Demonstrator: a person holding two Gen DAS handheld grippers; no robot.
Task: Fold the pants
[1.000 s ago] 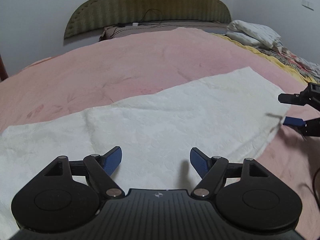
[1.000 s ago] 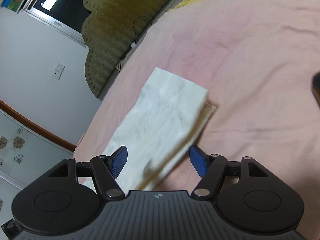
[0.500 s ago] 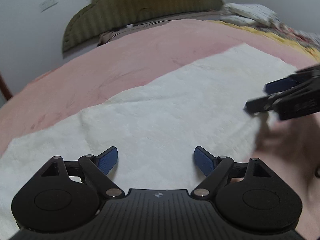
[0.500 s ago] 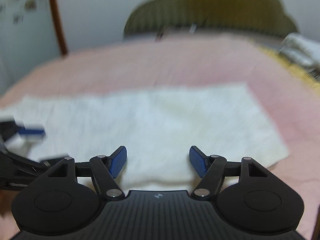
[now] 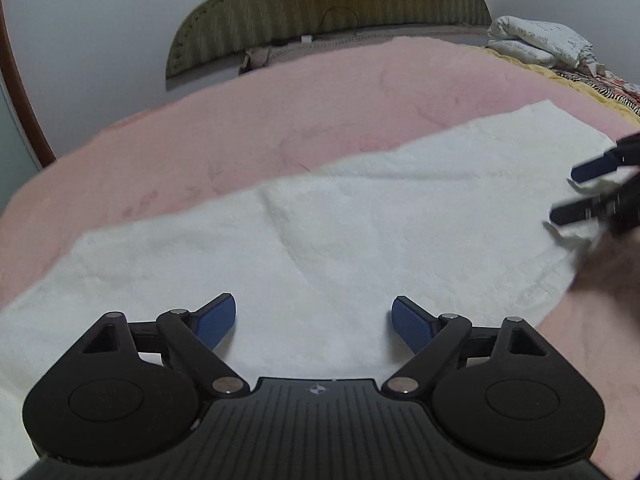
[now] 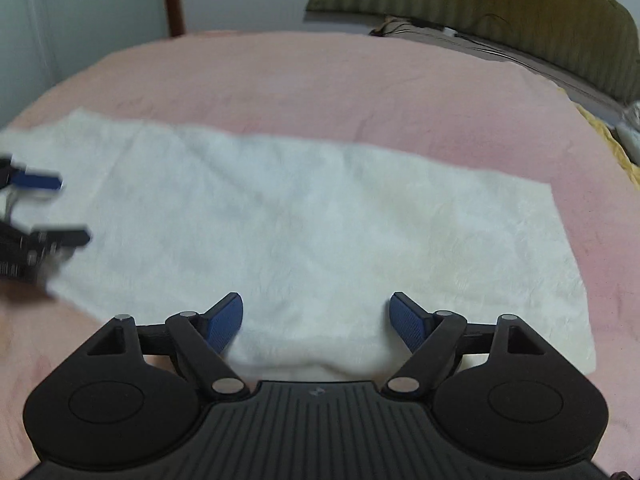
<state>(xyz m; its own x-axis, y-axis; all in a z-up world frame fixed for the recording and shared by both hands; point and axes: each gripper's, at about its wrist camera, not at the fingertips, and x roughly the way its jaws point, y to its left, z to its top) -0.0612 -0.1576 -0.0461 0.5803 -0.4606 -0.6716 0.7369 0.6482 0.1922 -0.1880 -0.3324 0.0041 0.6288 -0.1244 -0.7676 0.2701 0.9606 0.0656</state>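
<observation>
White pants [image 5: 360,232] lie flat in a long strip across the pink bedspread [image 5: 320,92]. My left gripper [image 5: 314,316] hovers over their left half. Its jaws are opening and nothing is between the blue pads. My right gripper [image 6: 316,312] hangs over the near edge of the pants [image 6: 320,220] at their right half. Its jaws are also opening, with the cloth below them and not pinched. Each gripper shows in the other's view: the right gripper [image 5: 588,192] at the right edge, the left gripper [image 6: 44,208] at the left edge.
An olive padded headboard [image 5: 340,4] stands at the far side of the bed. Folded white bedding [image 5: 540,40] and a yellow patterned cover [image 5: 592,84] lie at the far right. A brown wooden frame [image 5: 20,92] runs along the left wall.
The right gripper rolled upright and swung over the right half of the pants, and its jaws widened. The left gripper shifted a little over the cloth and its jaws widened too.
</observation>
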